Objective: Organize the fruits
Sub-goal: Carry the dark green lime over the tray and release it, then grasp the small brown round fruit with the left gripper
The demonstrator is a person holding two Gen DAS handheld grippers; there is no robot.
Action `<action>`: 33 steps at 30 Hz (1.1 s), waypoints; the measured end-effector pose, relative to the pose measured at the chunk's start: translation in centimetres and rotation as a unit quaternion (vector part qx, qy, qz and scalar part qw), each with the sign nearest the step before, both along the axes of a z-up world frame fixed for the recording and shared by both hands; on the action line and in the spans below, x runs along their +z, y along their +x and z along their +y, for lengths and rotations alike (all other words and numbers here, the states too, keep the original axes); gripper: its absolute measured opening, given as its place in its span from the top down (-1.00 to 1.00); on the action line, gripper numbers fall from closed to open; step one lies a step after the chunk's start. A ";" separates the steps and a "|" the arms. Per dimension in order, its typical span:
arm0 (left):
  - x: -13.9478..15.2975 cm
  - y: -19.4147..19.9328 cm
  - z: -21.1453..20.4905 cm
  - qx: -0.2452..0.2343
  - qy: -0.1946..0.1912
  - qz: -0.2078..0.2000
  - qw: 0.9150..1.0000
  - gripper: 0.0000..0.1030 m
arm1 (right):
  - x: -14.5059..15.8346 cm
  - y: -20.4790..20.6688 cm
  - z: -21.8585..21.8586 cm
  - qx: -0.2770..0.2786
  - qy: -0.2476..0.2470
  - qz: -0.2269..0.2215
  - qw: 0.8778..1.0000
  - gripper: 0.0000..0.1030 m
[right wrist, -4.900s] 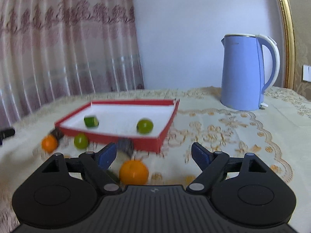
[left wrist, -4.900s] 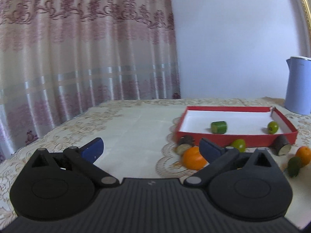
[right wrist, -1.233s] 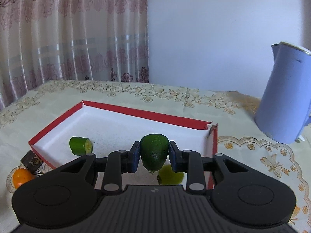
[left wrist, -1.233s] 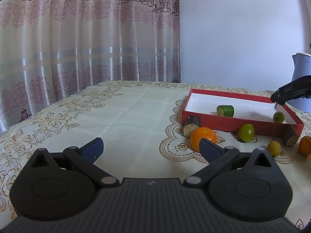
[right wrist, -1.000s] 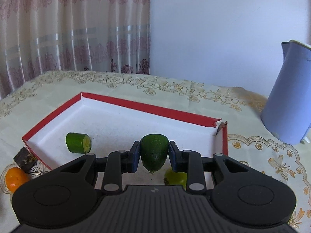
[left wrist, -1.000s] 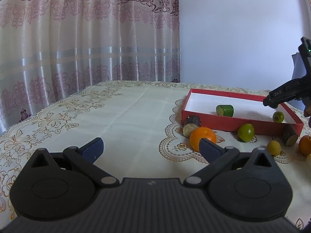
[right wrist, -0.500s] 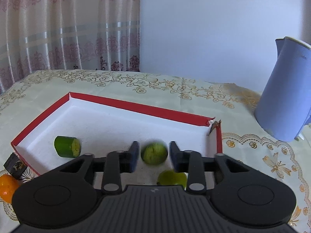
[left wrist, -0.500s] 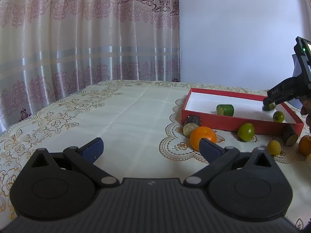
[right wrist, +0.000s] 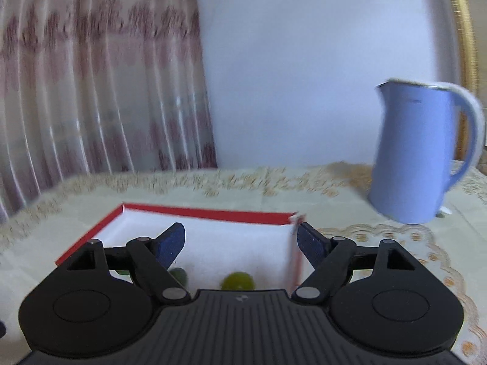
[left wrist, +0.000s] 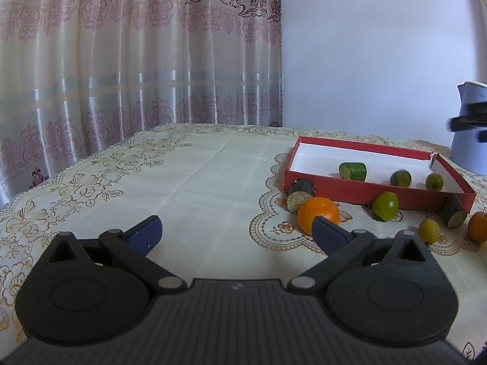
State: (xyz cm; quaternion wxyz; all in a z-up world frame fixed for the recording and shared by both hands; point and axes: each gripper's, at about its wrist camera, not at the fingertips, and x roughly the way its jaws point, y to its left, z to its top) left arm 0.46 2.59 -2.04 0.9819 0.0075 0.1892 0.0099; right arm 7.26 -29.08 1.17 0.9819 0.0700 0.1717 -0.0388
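Our right gripper (right wrist: 240, 240) no longer pinches the dark green fruit (left wrist: 400, 178); its jaws are now spread wide w/ nothing between them, and that fruit lies inside the red tray (left wrist: 362, 189), between the cut green piece (left wrist: 352, 171) and the small yellow-green fruit (left wrist: 434, 182). The right wrist view has gone blurry and looks across the tray (right wrist: 207, 211) toward the blue kettle (right wrist: 417, 152). Our left gripper (left wrist: 236, 232) is unchanged, jaws wide apart and holding nothing above the cloth. Outside the tray, just beside its near wall, sit a brown cut piece (left wrist: 299, 193), an orange (left wrist: 318, 214), a green fruit (left wrist: 386, 205), another brown cut piece (left wrist: 454, 212), a small yellow fruit (left wrist: 429, 231) and a second orange (left wrist: 478, 226) at the frame edge. The table carries a cream tablecloth (left wrist: 188, 182) w/ gold floral embroidery; pink patterned curtains (left wrist: 137, 60) hang behind, next to a plain pale wall (left wrist: 371, 45). We can't read any writing or brand marks.
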 end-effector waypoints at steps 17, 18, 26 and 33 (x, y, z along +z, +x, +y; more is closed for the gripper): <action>0.7 1.9 -8.8 -0.125 0.072 0.026 0.989 -0.99 | -3.8 -6.4 -7.9 -0.075 0.061 -0.061 0.993 -0.59; 0.6 2.2 -9.5 -0.132 0.083 0.027 0.987 -0.97 | -3.8 -6.6 -8.0 -0.072 0.064 -0.064 0.993 -0.59; -0.3 3.3 -11.9 -0.178 0.109 0.051 0.977 -0.52 | -3.0 -7.6 -8.6 -0.049 0.098 -0.087 0.990 -0.59; -0.5 3.3 -12.4 -0.207 0.109 0.043 0.971 -0.24 | -2.6 -8.2 -9.0 -0.032 0.120 -0.097 0.988 -0.59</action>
